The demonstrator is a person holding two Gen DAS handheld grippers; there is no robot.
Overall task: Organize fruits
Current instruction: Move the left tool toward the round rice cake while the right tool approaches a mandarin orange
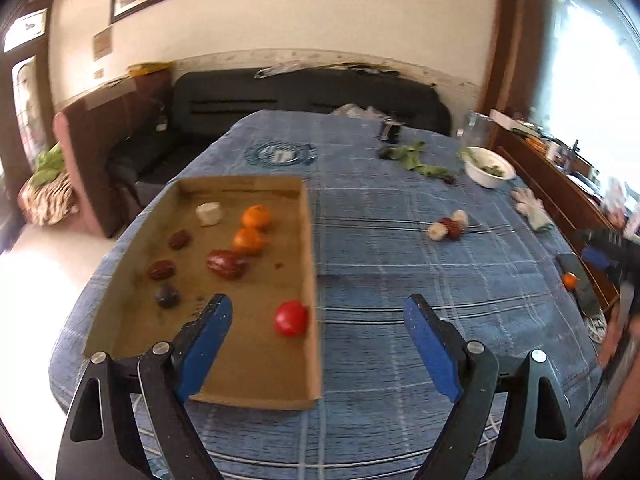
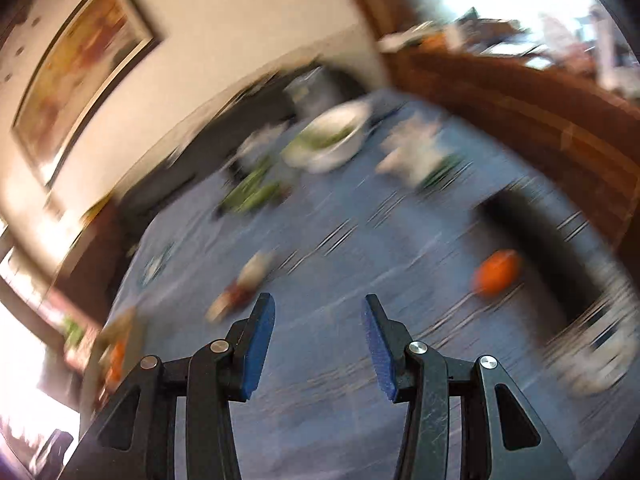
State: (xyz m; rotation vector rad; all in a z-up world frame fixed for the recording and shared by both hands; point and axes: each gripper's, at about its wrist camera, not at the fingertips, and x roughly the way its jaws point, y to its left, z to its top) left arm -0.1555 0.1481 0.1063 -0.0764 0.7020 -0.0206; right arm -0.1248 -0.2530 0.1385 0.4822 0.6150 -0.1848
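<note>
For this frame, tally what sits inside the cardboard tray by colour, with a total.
Inside the cardboard tray, left wrist view:
Orange fruits: 2
Bright red fruit: 1
Dark red-brown fruits: 3
Dark purple fruit: 1
White piece: 1
Total: 8

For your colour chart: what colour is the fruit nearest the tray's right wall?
Red tomato-like fruit; left wrist view.

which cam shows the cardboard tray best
The left wrist view: the cardboard tray is sharp, with its fruit inside. The right wrist view is motion-blurred and catches only a smeared corner of it at the left edge.
</note>
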